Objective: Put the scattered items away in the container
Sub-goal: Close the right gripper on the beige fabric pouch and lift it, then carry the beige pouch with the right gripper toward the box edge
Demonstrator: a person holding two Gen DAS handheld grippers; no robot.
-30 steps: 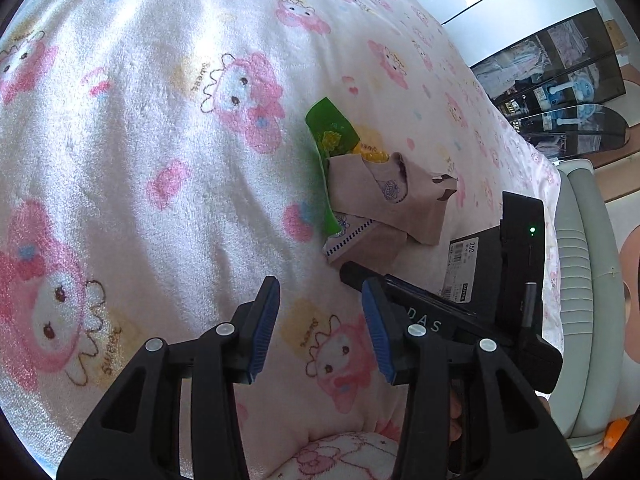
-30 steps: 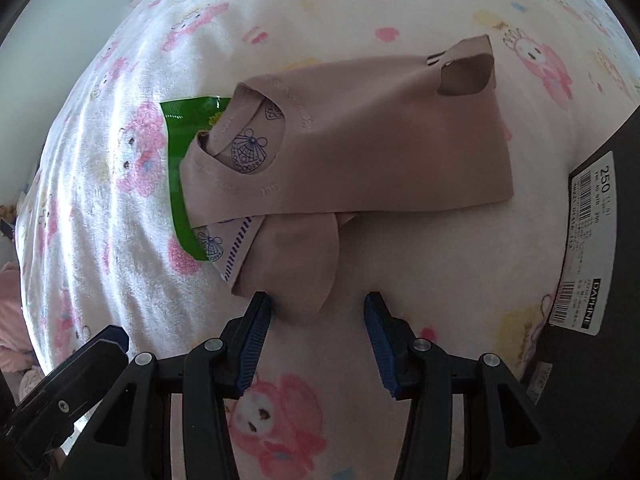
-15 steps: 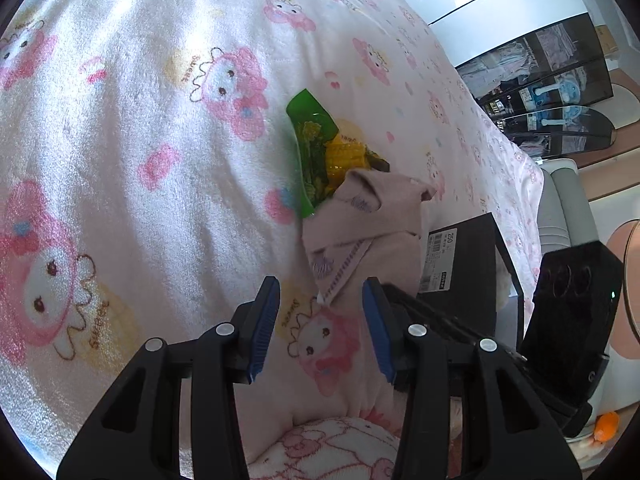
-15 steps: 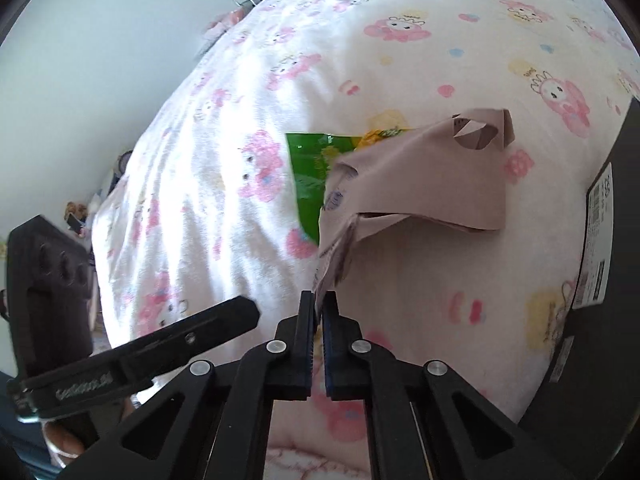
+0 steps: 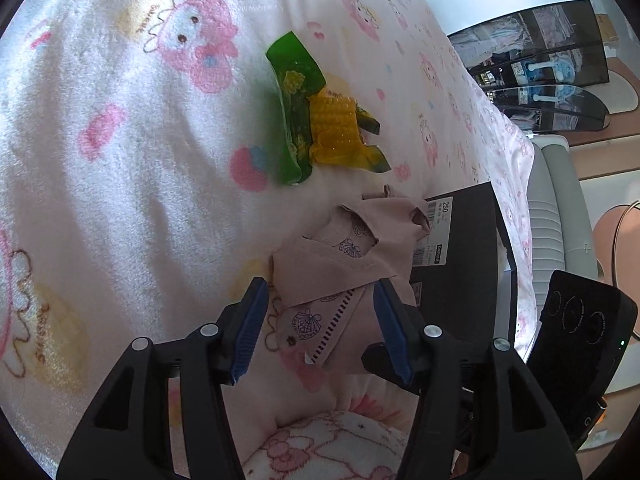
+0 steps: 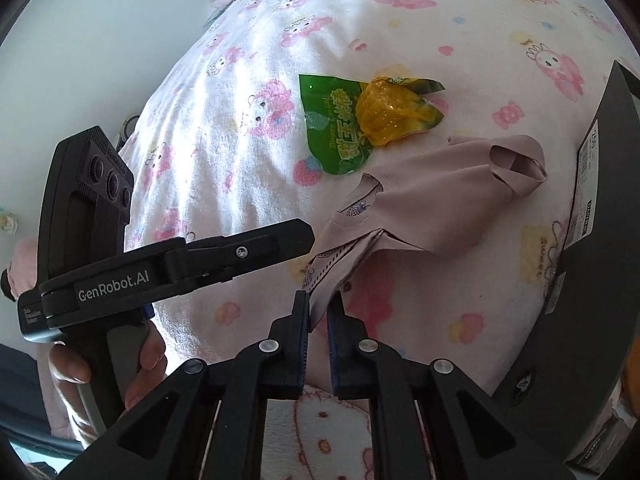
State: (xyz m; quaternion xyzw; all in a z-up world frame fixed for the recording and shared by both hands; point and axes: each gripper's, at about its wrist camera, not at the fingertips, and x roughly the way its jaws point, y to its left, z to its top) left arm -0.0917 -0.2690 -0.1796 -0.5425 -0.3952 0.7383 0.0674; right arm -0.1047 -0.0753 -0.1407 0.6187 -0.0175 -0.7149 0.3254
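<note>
- A bed with a pink cartoon blanket is being used as the surface; a black box is lying at its right.
- The beige garment is being pinched at its near corner by the right hand-held gripper, stretching away toward the box.
- The left hand-held gripper has just been opened wider and is being held released, straddling the cloth.
- A green corn packet is lying beyond.

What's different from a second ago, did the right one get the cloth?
Yes. The right gripper closed on a corner of the beige garment and dragged it off the green corn packet, now uncovered. The left gripper's jaws have just been opening, pads clear of the cloth. The black box stayed put.
</note>
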